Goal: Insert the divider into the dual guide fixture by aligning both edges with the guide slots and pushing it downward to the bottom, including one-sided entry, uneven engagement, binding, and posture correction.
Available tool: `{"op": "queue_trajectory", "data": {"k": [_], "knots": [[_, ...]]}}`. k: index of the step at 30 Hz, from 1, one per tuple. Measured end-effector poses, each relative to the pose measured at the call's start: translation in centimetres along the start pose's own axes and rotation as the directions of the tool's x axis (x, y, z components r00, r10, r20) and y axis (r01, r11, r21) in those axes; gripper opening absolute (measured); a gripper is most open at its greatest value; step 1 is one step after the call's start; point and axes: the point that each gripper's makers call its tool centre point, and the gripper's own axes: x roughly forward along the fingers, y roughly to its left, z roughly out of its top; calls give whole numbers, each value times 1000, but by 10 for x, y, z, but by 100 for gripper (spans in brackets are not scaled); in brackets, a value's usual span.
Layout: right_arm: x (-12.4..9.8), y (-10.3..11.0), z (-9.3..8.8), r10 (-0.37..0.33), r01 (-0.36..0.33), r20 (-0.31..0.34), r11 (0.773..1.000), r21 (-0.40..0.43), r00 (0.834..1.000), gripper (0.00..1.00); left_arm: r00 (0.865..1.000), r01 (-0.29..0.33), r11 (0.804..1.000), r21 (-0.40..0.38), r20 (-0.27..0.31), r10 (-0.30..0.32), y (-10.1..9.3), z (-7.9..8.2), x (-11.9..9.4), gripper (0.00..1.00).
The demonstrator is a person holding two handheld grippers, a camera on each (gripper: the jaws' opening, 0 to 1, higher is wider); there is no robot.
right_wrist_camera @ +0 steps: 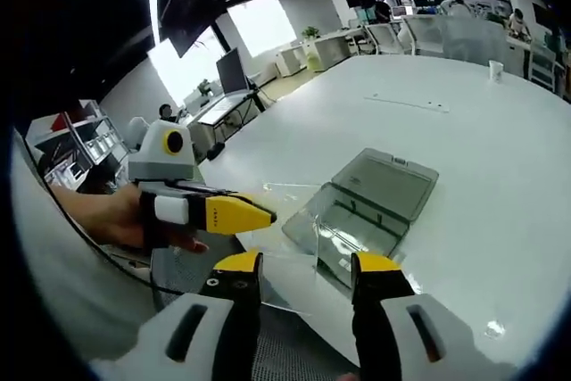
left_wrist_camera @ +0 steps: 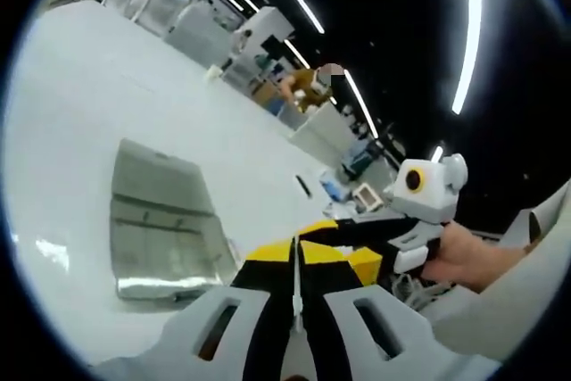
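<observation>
My left gripper is shut on a thin clear divider, which I see edge-on between its yellow-tipped jaws. In the right gripper view a hand holds the left gripper in from the left, and the transparent divider reaches out from its tips toward the fixture. The fixture is a clear plastic box lying open on the white table; it shows again as the clear box left of my left jaws. My right gripper stands open with nothing between its jaws, just short of the box. Held by a hand, the right gripper comes in from the right.
A dark mat lies under the right gripper near the table's edge. The white table stretches wide beyond the box, with a small cup far off. Desks, chairs and a seated person are in the background.
</observation>
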Motion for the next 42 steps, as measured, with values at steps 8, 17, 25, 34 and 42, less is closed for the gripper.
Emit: {"op": "queue_trajectory", "data": {"k": [8, 17, 25, 34, 42], "knots": [[-6, -2, 0, 25, -25, -2, 1000, 4, 1000, 34, 1000, 17, 1000, -4, 15, -17, 1, 3, -10, 0], [-10, -4, 2, 56, -56, 5, 998, 7, 998, 32, 999, 42, 999, 5, 25, -42, 3, 11, -19, 0], [-13, 3, 5, 115, -115, 5, 993, -7, 993, 28, 996, 83, 996, 21, 17, -84, -3, 13, -19, 0], [-15, 13, 5, 188, -188, -4, 982, -21, 982, 25, 993, 118, 992, 35, 5, -118, -8, 15, -19, 0], [-16, 20, 8, 251, -251, 0, 967, -43, 968, 22, 988, 152, 988, 39, 0, -152, -14, 17, -19, 0]]}}
